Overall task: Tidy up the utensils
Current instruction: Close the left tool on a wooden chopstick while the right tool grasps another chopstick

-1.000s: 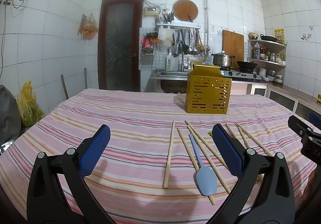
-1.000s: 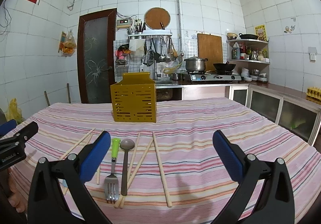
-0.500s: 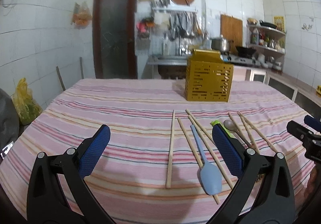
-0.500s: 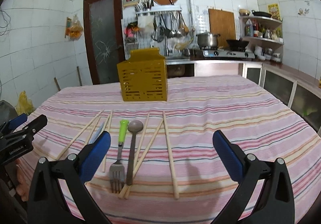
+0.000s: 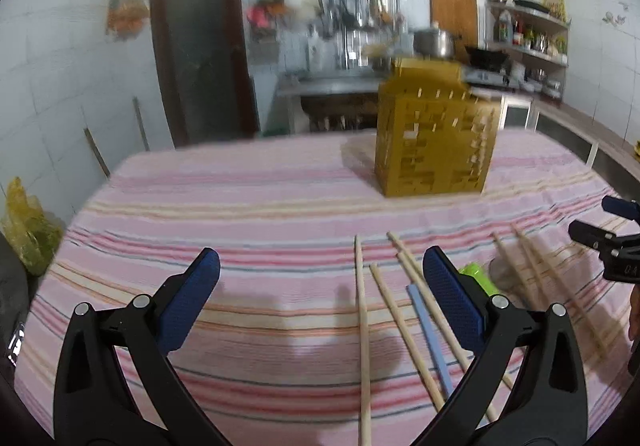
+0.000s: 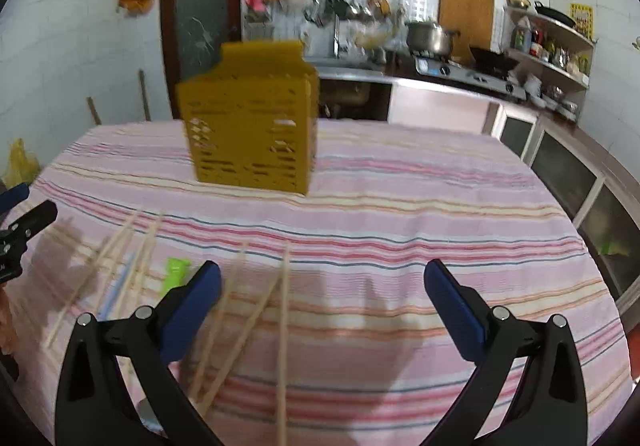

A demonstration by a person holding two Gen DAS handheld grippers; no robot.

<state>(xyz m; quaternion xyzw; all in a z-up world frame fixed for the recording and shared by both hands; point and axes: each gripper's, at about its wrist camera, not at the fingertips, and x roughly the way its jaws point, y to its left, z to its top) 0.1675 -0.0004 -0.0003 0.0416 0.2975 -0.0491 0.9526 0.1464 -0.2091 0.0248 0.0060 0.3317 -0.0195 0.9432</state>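
Jaws on the left gripper and the right gripper are spread wide and hold nothing. No writing can be read. Wooden chopsticks lie on the striped tablecloth, far from the yellow utensil holder. Only the left view shows the blue spatula handle clearly. A green handle lies just beside the right gripper's left finger.

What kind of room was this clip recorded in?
A home kitchen, most likely. White tiled walls, ladles and other tools hanging on a wall rack, and a pot on a gas stove show it. Chopsticks lie on a table with a striped cloth.
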